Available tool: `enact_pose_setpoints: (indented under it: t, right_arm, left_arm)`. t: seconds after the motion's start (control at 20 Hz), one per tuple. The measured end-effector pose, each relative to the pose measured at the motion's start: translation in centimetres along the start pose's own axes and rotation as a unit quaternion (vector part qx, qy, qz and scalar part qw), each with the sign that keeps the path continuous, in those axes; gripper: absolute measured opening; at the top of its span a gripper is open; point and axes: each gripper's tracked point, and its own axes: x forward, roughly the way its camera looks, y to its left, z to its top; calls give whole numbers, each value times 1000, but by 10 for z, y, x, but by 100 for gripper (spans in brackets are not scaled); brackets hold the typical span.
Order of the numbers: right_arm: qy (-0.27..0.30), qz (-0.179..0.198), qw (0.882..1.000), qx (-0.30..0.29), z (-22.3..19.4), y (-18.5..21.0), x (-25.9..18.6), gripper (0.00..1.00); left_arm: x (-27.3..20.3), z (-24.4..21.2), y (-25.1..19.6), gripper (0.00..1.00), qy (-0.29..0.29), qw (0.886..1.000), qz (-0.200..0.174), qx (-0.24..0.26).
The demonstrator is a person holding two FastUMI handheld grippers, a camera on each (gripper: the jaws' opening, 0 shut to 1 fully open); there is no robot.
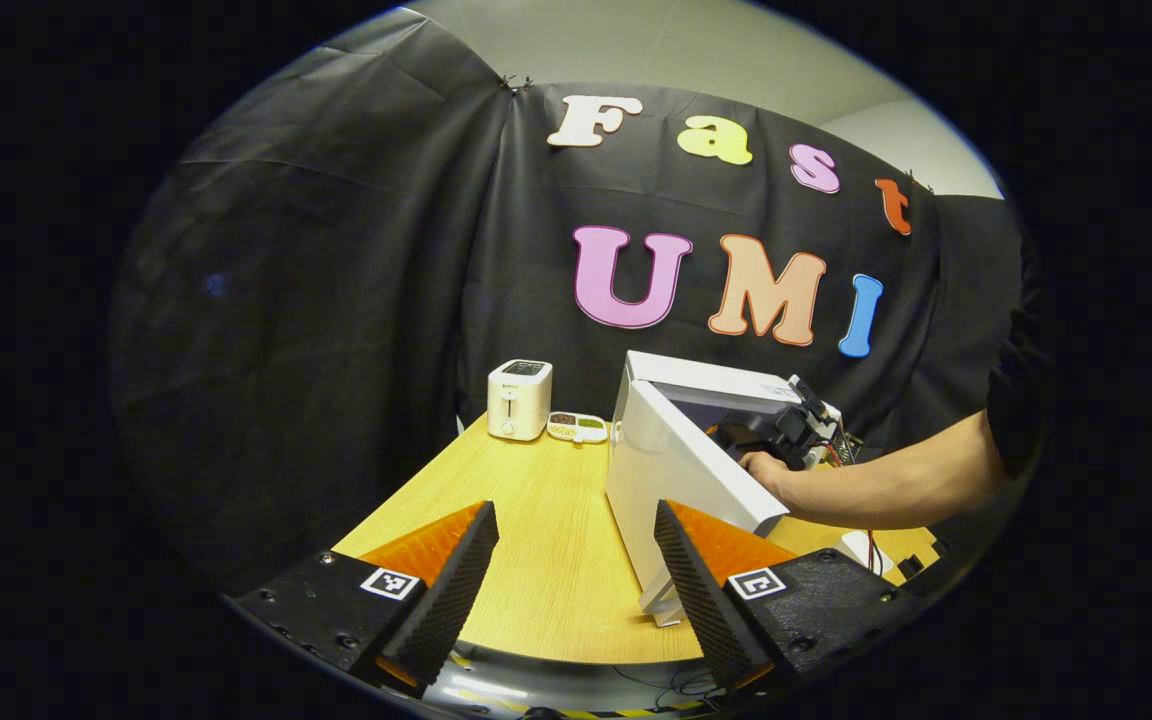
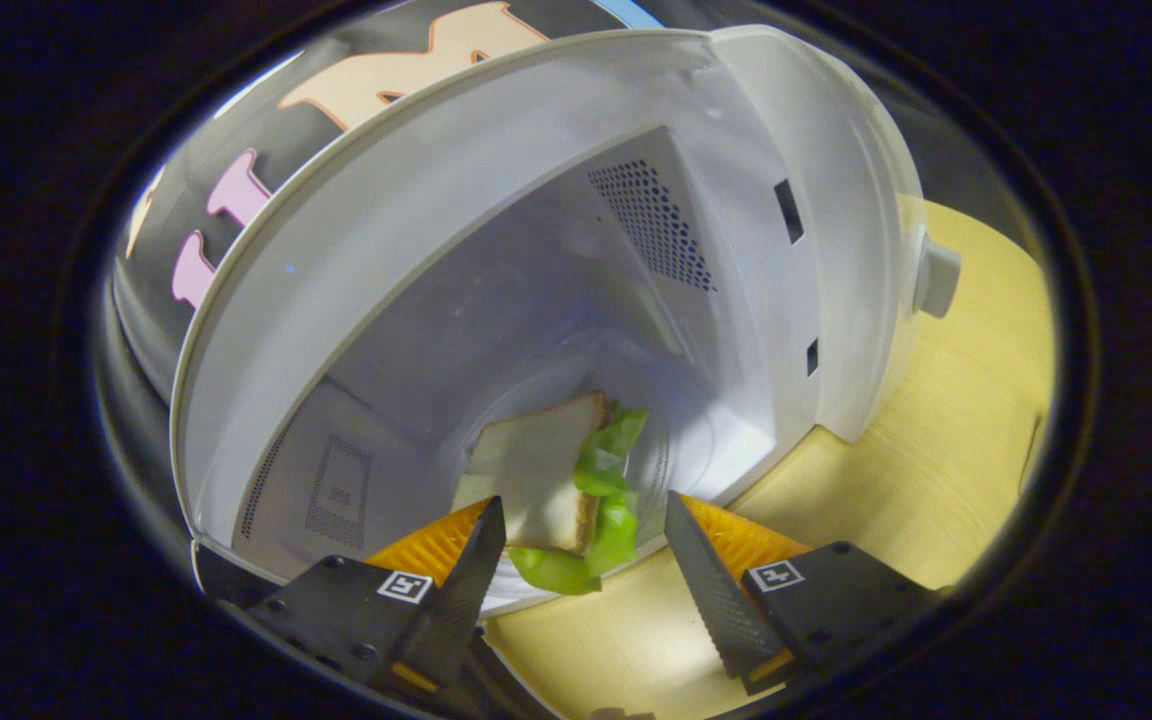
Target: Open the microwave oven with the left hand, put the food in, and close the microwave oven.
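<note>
The white microwave [image 1: 706, 378] stands on the wooden table [image 1: 546, 520] with its door [image 1: 661, 460] swung wide open toward me. My left gripper [image 1: 576, 520] hovers open and empty over the table, just left of the door's edge. A hand [image 1: 766, 468] holds my right gripper [image 1: 781, 425] at the microwave's opening. In the right gripper view the sandwich [image 2: 536, 470], white bread with green lettuce, lies on the glass turntable [image 2: 671, 455] inside the microwave cavity [image 2: 496, 300]. My right gripper [image 2: 581, 525] is open, its fingers on either side of the sandwich's near end.
A white toaster [image 1: 519, 398] and a small dish [image 1: 577, 427] stand at the table's far end, left of the microwave. The microwave's knob [image 2: 936, 275] sticks out on its right front. Bare tabletop [image 2: 976, 400] lies to the right of the oven.
</note>
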Motion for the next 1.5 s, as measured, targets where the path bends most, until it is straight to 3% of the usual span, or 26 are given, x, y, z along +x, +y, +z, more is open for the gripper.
enact_pose_setpoints:
  t: [0.05,0.35,0.4,0.45,0.5,0.6,0.65,0.7,0.75,0.95,1.0,1.05,1.3,1.5]
  right_arm:
    - [-1,1,1000,-10,1,-2,-3,98]
    - [-34,44,989,-134,6,-6,-52,98]
    - [-46,56,985,-160,9,-7,-65,89]
    - [-56,67,980,-180,12,-7,-77,89]
    - [-66,79,974,-200,16,-6,-94,98]
    - [-88,103,964,-230,27,-3,-120,98]
    - [-98,115,960,-235,36,-1,-136,88]
    - [-112,125,956,-240,46,2,-152,88]
    - [-131,133,951,-245,61,5,-167,98]
    - [-184,147,928,-289,105,-3,-213,98]
    - [-196,144,923,-298,113,-8,-225,88]
    - [-208,140,918,-306,122,-14,-236,88]
    - [-228,125,902,-344,148,-43,-263,88]
    - [-248,120,892,-360,172,-53,-284,88]
  left_arm:
    - [0,0,-1,96,0,1000,1,-2]
    - [4,1,3,92,-1,1000,13,4]
    - [8,3,3,88,-3,1000,14,10]
    - [10,0,5,73,1,1000,19,19]
    - [17,-4,9,59,7,999,23,29]
    - [22,-10,25,29,17,997,58,49]
    - [26,-15,35,15,21,995,80,55]
    - [26,-17,38,0,23,995,84,53]
    - [29,-25,31,1,30,996,76,48]
    - [46,-48,22,1,55,994,68,68]
    - [50,-47,18,1,53,994,63,75]
    - [56,-49,14,1,53,994,59,81]
    - [83,-68,-1,1,61,983,30,169]
    - [88,-86,-26,1,78,983,3,167]
